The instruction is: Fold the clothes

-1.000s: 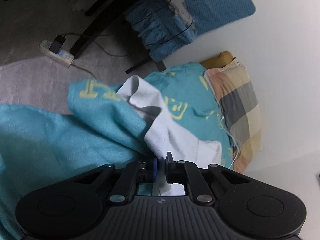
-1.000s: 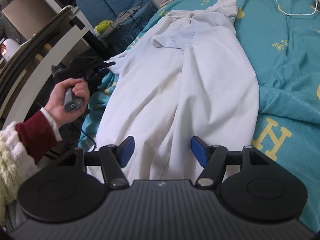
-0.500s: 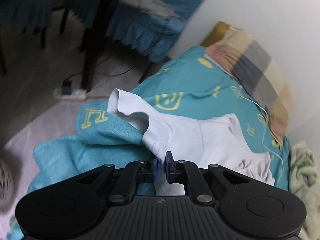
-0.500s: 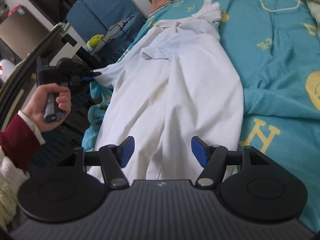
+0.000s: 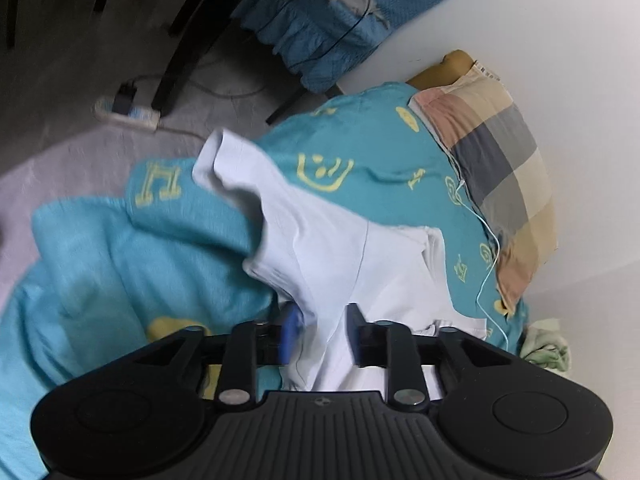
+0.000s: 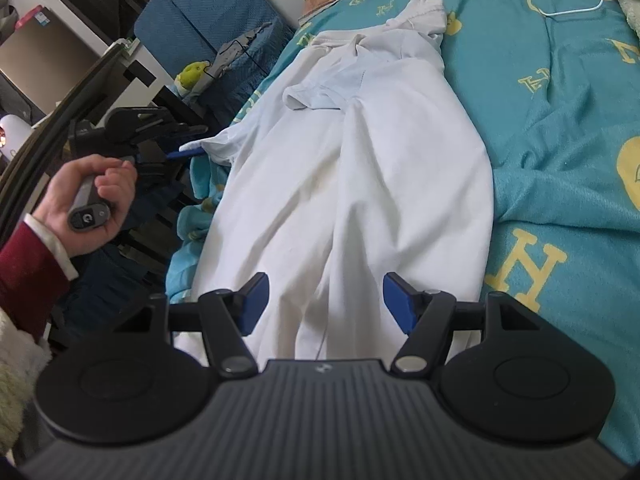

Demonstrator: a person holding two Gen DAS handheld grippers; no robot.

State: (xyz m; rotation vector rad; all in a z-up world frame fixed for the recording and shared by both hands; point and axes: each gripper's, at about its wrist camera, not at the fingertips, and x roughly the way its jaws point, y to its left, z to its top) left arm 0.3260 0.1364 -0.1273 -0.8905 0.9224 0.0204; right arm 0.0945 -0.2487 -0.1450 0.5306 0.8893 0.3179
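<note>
here the shirt [image 6: 360, 184] lay stretched along the bed [image 6: 560, 128], its long axis running straight away from the right claw [image 6: 324, 300]: hem nearest that claw, collar far off toward the pillow [image 5: 496, 168]. one sleeve was already folded in across the chest. the other sleeve [image 5: 240, 172] stuck out sideways, off the shirt's left edge and over the rumpled side of the bed, and that was where the left claw [image 5: 320, 328] sat.

the left claw's jaws were opening, with white cloth between them; its pads no longer seemed to press on the fabric, though the cloth draped over and hid part of the gap, so a last touch on one pad could not be ruled out. from the right view the left claw's tip was at the sleeve's seam, held by the left hand [image 6: 92, 204].

the right claw stood about two thirds open over the hem, cloth lying beneath and between its fingers [image 6: 252, 296] but nothing gripped.

so the left claw was plainly nearer the loose sleeve, which lay ahead of it and crosswise to the shirt's length. my guess: the next fold would carry that sleeve inward, across the axis toward the middle, and the left hand was the one placed for it; the right claw was placed only for the hem.
</note>
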